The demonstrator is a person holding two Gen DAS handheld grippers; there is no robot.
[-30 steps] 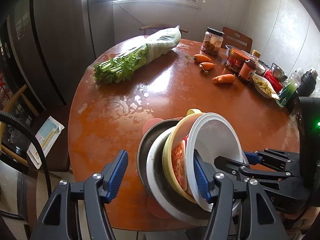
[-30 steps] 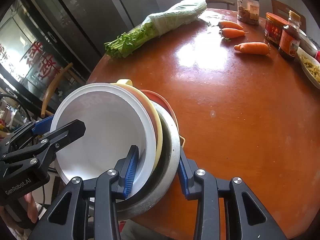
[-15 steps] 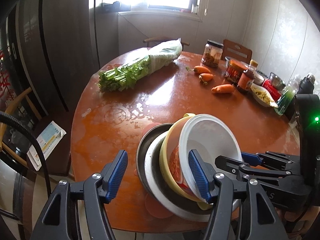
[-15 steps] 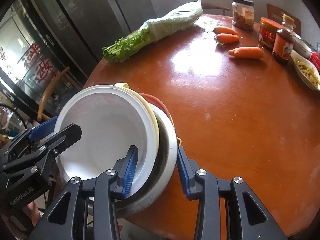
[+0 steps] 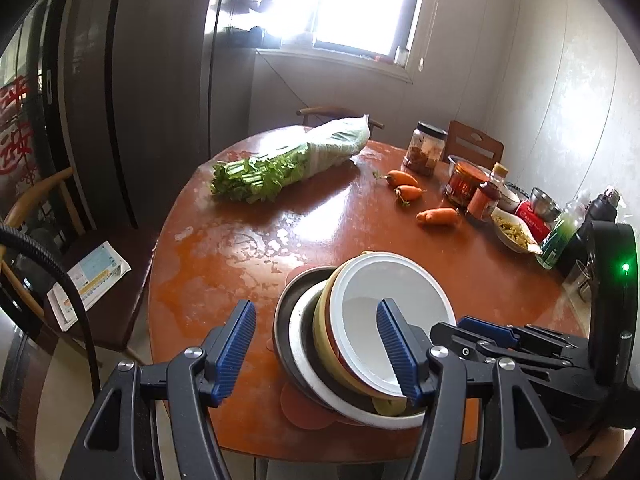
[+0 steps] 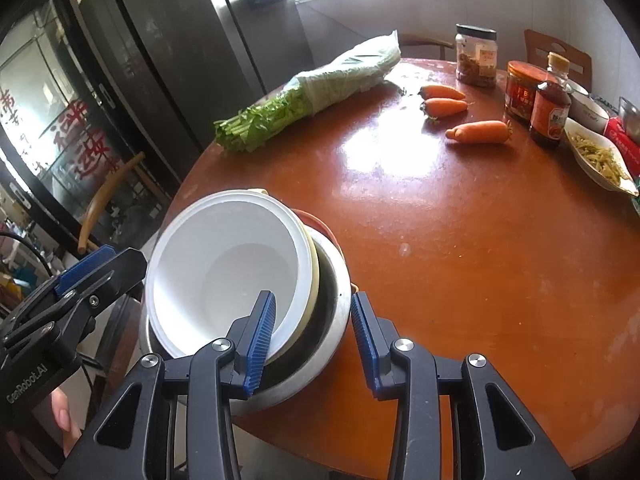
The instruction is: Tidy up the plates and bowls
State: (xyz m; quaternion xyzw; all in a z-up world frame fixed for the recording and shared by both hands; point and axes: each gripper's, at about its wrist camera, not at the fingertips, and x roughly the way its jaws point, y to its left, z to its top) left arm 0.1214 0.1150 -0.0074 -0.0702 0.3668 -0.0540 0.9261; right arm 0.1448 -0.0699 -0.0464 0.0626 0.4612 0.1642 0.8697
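I have nested bowl stack (image 6: 256, 292) tilted, lower centre of frame, over table (image 6: 460, 240) edge. Right gripper (image 6: 310, 330) clamps rims of stack; left gripper (image 5: 316, 344) wide — pads not pressing. Judge stack heavy, slick, breakable — support steel rim.

A nested stack of bowls (image 6: 240, 280) sits between the right gripper's fingers (image 6: 260, 328), at the counter (image 6: 460, 240) edge. Ahead of the fingers lie three carrots (image 6: 478, 132); ahead and left, the bagged greens (image 6: 312, 92); jars (image 6: 476, 56) stand behind the carrots.
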